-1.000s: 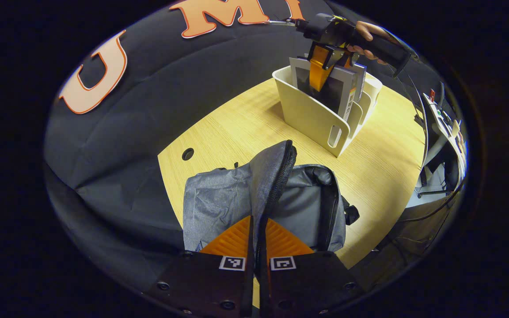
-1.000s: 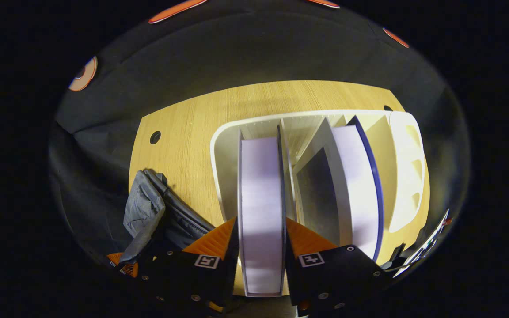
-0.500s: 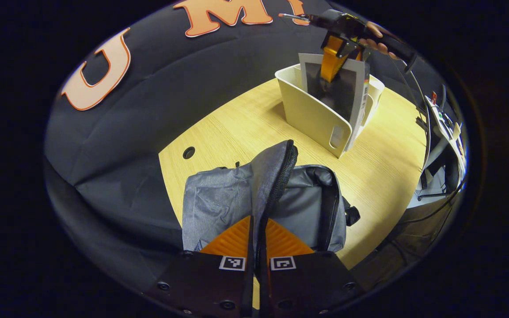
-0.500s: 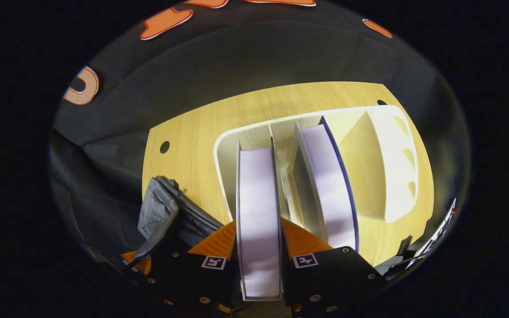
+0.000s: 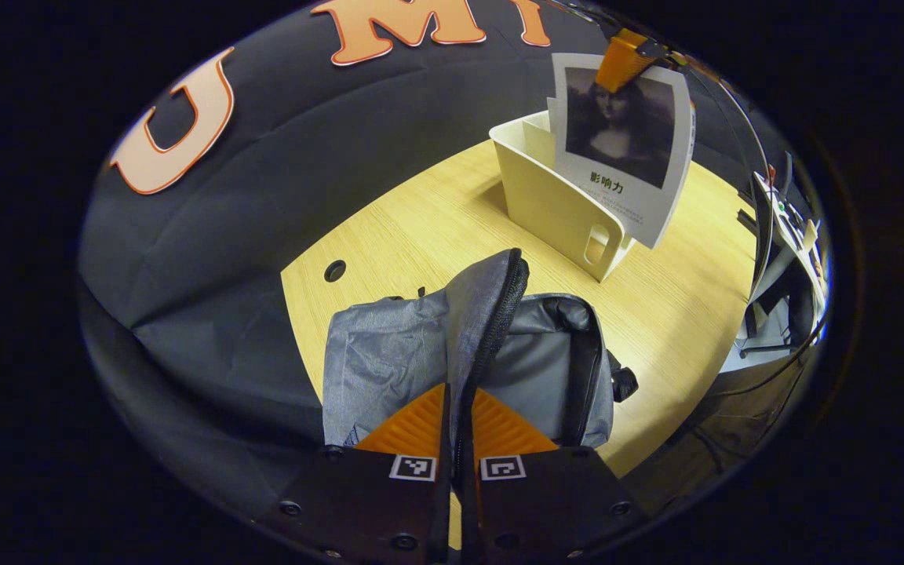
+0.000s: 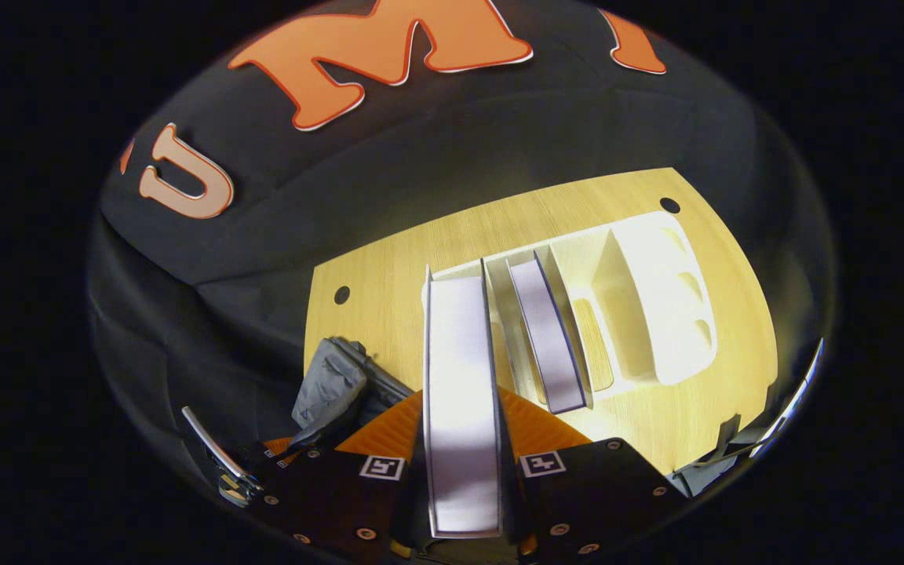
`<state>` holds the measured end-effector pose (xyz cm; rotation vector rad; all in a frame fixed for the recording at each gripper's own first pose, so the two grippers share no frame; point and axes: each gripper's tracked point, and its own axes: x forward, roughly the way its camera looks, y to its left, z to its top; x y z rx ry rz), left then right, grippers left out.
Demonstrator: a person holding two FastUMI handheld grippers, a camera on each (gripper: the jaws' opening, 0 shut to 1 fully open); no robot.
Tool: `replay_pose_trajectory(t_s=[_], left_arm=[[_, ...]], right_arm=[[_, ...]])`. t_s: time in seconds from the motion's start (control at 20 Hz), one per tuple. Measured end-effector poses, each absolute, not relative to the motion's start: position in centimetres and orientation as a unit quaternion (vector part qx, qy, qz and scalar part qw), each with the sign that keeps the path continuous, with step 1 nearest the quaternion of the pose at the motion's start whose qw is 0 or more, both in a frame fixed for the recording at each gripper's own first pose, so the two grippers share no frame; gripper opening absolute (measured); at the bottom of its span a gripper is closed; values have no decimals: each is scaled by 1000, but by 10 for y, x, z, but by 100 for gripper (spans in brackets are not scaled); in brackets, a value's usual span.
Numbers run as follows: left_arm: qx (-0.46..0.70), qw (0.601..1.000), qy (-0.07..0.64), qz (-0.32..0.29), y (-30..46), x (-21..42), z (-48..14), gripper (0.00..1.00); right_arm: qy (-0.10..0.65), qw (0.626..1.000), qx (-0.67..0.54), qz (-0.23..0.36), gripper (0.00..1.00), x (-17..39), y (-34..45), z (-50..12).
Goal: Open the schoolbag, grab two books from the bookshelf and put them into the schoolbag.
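left gripper [image 5: 458, 408] low, fingers pinched together on a grey fabric flap [image 5: 491, 298]. right gripper [image 6: 461, 428] raised, fingers clamped on a white-paged book [image 6: 461, 377].

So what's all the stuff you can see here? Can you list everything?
schoolbag: one, grey, lying on the table near the left gripper, its zipped flap held up.
held book: one, white cover with a dark portrait picture, lifted above the bookshelf in the right gripper.
second book: one, white pages with a dark blue cover edge, standing in a slot of the bookshelf.
bookshelf: one, cream plastic with dividers, at the far side of the table.
table: one, light wood, with a small round hole.
left gripper: one, fingers pinched shut on the schoolbag flap.
right gripper: one, fingers pressed on both sides of the held book.
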<state>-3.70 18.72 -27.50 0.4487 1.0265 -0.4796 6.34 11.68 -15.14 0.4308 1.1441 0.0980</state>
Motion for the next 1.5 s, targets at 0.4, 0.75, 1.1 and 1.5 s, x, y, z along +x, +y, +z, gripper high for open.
replay_pose_trajectory(t_s=[0.4, 0.75, 1.1, 1.5], left_arm=[[176, 821, 487, -238, 193, -33, -267, 6], [145, 829, 481, -246, 194, -28, -255, 6], [122, 837, 473, -247, 199, -14, -240, 7], [126, 835, 469, -259, 195, -7, -227, 6]], right_arm=[[485, 834, 256, 59, 38, 23, 115, -122], [451, 833, 312, 76, 38, -16, 145, -128], [440, 812, 371, 98, 38, -34, 206, -161], [420, 776, 458, 107, 38, -34, 265, -203]])
